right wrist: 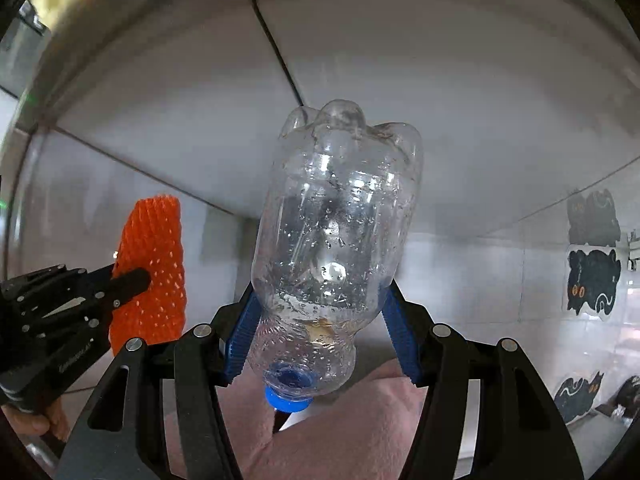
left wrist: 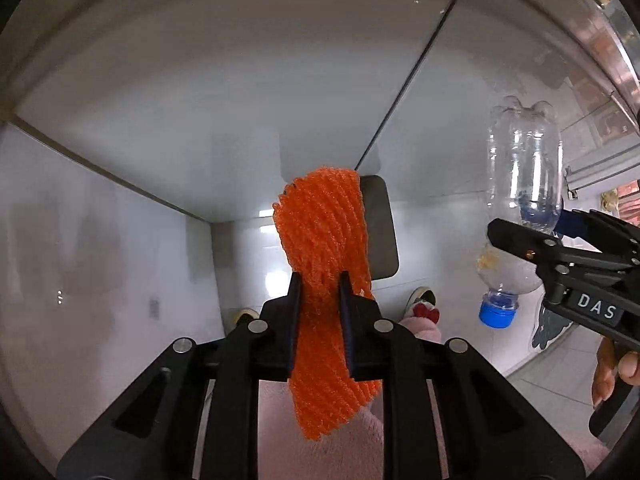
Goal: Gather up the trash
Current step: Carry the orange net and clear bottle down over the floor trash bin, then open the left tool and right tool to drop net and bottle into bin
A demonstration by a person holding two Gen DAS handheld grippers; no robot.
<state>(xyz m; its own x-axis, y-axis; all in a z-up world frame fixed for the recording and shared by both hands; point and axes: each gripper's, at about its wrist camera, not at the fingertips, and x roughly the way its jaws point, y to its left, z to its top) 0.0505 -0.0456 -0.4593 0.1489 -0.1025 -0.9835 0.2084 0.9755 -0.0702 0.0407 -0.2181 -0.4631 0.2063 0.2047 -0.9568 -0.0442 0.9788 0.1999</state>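
Observation:
An orange foam net sleeve point(left wrist: 320, 220) hangs upright between the fingers of my left gripper point(left wrist: 320, 280), which is shut on its middle. The right wrist view shows the same net point(right wrist: 154, 240) at the left, with the left gripper point(right wrist: 136, 280) pinching it from the side. My right gripper point(right wrist: 322, 290) is shut on a clear plastic bottle point(right wrist: 336, 220) with a blue cap point(right wrist: 290, 394); the cap points back toward the camera. Droplets cling inside it. From the left wrist, the bottle point(left wrist: 524, 168) and right gripper point(left wrist: 528, 224) sit at the right.
A white surface point(left wrist: 200, 100) with a dark seam point(left wrist: 400, 100) fills the view beyond both grippers. Below are a tiled floor, a grey rounded slab point(left wrist: 382, 232), shoes point(left wrist: 422, 304) and pink fluffy clothing point(right wrist: 360, 432). Cat-shaped mats point(right wrist: 592, 284) lie at the right.

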